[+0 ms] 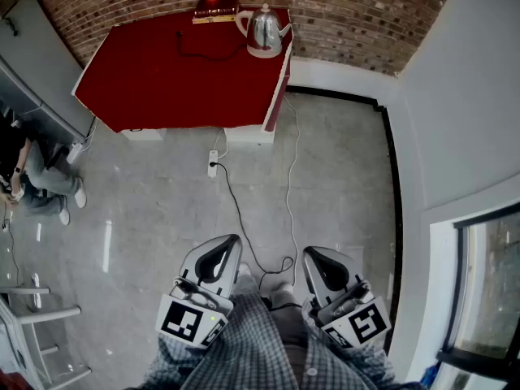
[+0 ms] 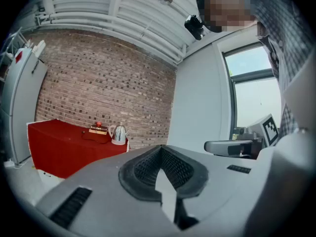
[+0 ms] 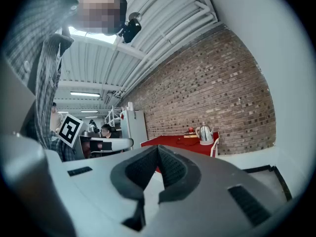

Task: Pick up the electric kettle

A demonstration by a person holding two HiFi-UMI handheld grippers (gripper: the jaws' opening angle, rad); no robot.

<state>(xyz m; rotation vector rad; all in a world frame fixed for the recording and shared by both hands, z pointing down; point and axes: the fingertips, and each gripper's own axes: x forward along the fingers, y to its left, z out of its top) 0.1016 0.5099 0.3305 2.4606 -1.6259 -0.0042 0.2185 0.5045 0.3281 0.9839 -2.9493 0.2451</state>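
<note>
On the red table (image 1: 162,75), electric kettle (image 1: 264,32), lid seemingly on

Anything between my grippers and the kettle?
Nothing upright. Only floor, with a power strip and loose cables, lies between the left gripper, the right gripper and the kettle at the table's far right corner.

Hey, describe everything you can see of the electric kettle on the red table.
The electric kettle is shiny silver metal: a rounded body narrowing to a lid with a small knob. In the head view its loop handle faces left, its thin curved spout right. It stands upright at the far right corner of the red table, near the brick wall, beside a low stack topped by something red. Nothing grips it.
</note>
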